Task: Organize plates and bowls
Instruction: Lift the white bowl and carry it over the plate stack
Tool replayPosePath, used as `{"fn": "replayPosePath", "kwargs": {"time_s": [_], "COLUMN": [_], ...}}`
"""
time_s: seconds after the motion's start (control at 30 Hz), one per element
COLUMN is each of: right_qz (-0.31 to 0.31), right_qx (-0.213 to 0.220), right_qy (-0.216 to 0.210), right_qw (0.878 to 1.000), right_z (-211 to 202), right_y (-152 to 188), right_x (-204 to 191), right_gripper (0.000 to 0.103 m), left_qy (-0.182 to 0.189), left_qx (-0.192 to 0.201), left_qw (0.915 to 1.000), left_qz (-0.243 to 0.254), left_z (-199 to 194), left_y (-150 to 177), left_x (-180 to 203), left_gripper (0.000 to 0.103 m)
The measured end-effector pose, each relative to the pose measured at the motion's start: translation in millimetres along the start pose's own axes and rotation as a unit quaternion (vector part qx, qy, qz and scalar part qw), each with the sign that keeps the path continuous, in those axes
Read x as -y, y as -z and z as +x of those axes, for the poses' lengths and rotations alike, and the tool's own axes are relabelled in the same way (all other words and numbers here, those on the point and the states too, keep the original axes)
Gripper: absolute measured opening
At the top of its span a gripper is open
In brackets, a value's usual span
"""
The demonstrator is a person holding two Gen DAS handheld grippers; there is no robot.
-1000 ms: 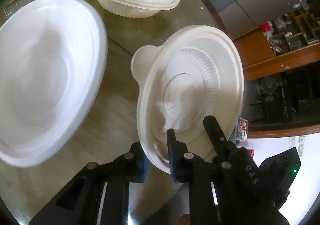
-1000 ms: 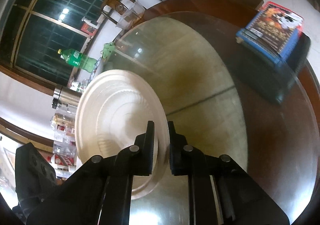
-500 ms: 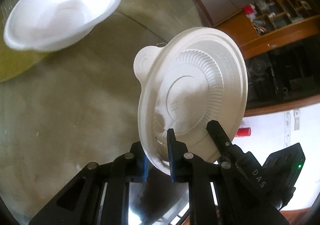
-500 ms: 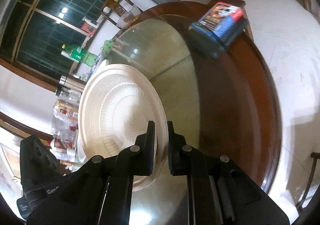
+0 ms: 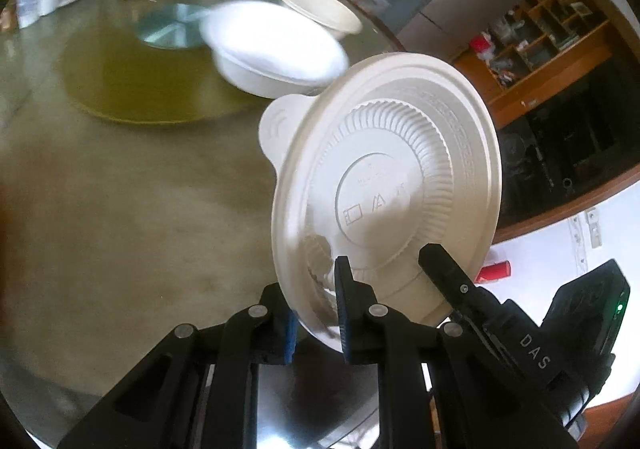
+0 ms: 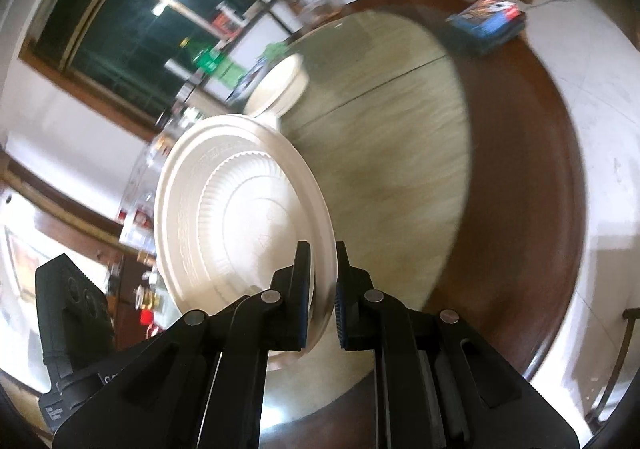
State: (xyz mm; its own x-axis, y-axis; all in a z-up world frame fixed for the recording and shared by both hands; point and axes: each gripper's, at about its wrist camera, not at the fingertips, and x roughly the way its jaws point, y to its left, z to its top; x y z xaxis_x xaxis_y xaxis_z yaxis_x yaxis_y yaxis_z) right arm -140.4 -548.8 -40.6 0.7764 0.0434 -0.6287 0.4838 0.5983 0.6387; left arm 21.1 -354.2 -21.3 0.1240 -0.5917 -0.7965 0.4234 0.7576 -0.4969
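My left gripper (image 5: 316, 313) is shut on the rim of a cream disposable bowl (image 5: 384, 185), held on edge above the glass table with its ribbed underside toward the camera. My right gripper (image 6: 322, 289) grips the same bowl's (image 6: 240, 217) rim from the other side; its fingers (image 5: 444, 269) show in the left wrist view. A white bowl (image 5: 276, 49) and a cream bowl (image 5: 320, 9) stand on the table beyond. The cream bowl also shows in the right wrist view (image 6: 280, 85).
The round glass tabletop (image 5: 120, 189) has a dark wooden rim (image 6: 520, 169). A stack of blue books (image 6: 486, 23) lies at its far edge. Bottles and clutter line the table's back. A shelf unit (image 5: 560, 33) stands to the right.
Both grippers with the held bowl have drawn back and risen from the table. The white bowl and books now look farther away. The grips have not changed.
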Motion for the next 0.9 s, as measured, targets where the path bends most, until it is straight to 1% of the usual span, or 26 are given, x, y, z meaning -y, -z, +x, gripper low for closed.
{"fn": "replayPosePath", "kwargs": {"time_s": [0.13, 0.23, 0.37, 0.53, 0.67, 0.73, 0.83, 0.9], "right_qz": [-0.021, -0.036, -0.07, -0.117, -0.15, -0.16, -0.18, -0.188], "right_qx": [-0.013, -0.028, -0.053, -0.084, -0.104, -0.112, -0.127, -0.136], "right_qy": [-0.014, -0.026, -0.033, -0.047, -0.058, -0.063, -0.07, -0.072], "right_qw": [1.0, 0.999, 0.996, 0.988, 0.981, 0.979, 0.973, 0.97], "right_z": [10.4, 21.7, 42.2, 69.3, 88.9, 98.0, 114.3, 122.1], "right_y": [24.0, 44.0, 67.3, 95.6, 117.6, 126.0, 141.7, 148.3], "right_x": [-31.3, -57.2, -96.5, -148.9, -187.2, -200.4, -224.4, -230.0], "right_gripper": [0.011, 0.011, 0.011, 0.012, 0.011, 0.011, 0.012, 0.012], "left_qy": [-0.004, -0.015, -0.026, -0.038, -0.05, -0.057, -0.069, -0.071], "left_qx": [0.02, 0.039, 0.064, 0.09, 0.108, 0.117, 0.127, 0.128], "left_qw": [0.9997, 0.9989, 0.9968, 0.992, 0.9874, 0.9851, 0.9813, 0.9792], "left_qz": [-0.013, -0.021, -0.04, -0.081, -0.104, -0.113, -0.127, -0.14], "left_z": [-25.5, -42.6, -70.6, -101.3, -125.7, -138.8, -153.2, -157.5], "left_y": [5.4, 8.6, 15.6, 23.2, 30.5, 38.1, 39.7, 41.5], "left_x": [-33.6, -54.5, -91.0, -145.4, -178.1, -197.8, -217.9, -230.8], "left_gripper": [0.016, 0.016, 0.016, 0.016, 0.017, 0.017, 0.017, 0.017]}}
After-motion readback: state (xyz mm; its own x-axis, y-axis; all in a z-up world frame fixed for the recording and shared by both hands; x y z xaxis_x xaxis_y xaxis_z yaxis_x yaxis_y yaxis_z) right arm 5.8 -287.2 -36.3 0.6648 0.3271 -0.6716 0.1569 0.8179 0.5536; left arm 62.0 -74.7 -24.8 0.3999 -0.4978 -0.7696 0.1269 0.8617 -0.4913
